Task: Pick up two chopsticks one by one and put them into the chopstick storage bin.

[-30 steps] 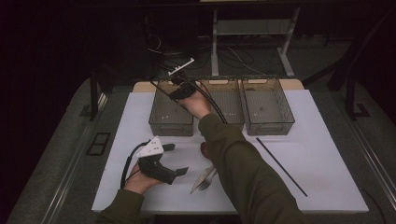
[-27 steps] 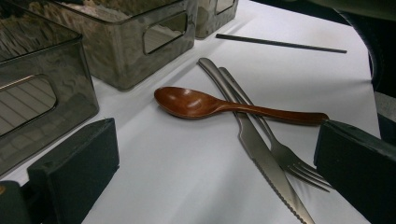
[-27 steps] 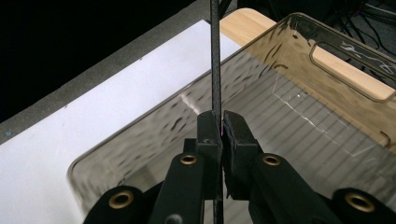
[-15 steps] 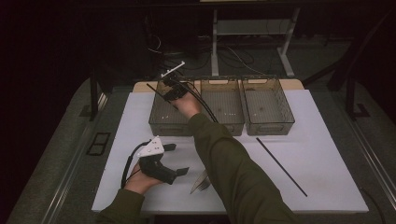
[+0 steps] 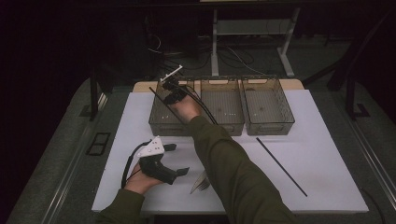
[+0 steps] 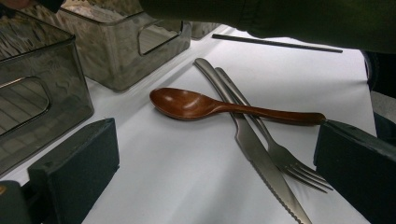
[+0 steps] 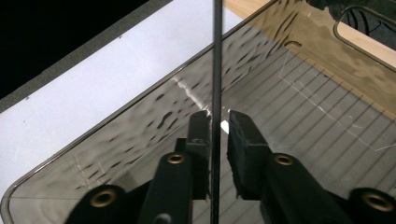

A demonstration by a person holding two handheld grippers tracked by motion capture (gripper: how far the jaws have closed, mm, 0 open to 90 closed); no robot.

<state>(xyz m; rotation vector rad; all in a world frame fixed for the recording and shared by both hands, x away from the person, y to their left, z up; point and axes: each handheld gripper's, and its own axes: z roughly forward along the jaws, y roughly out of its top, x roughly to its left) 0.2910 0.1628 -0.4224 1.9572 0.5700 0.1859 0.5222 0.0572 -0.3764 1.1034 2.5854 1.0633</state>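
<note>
The right gripper (image 5: 172,91) reaches into the leftmost bin (image 5: 159,122) of three smoky clear bins on the white table (image 5: 327,154), its jaws pointing down toward the ribbed floor. In the right gripper view a thin black chopstick (image 7: 216,70) runs straight up between the two fingers (image 7: 200,140); the jaws have just been opening, and a narrow slit of light now shows between the chopstick and the right-hand pad, while it lies against or just beside the left-hand pad, so the grip reads as slackened and narrow, not clamped. From above, the chopstick (image 5: 159,95) slants out past the fingertips to the left over the bin's near-left part. The left gripper (image 5: 180,161) rests low on the table near the person's edge with its fingers (image 6: 77,163) spread wide and nothing between them. Ahead of those fingers, in the left gripper view, lie a brown wooden spoon (image 6: 187,103), a steel knife (image 6: 254,149) and a steel fork (image 6: 280,156); the spoon's handle crosses over the knife and fork, and its end comes up to the right-hand finger, whether touching I cannot tell. A second black chopstick (image 5: 281,166) lies flat on the table, well apart to the right of both grippers, in front of the rightmost bin (image 5: 268,122), with the middle bin (image 5: 223,122) beside it.
</note>
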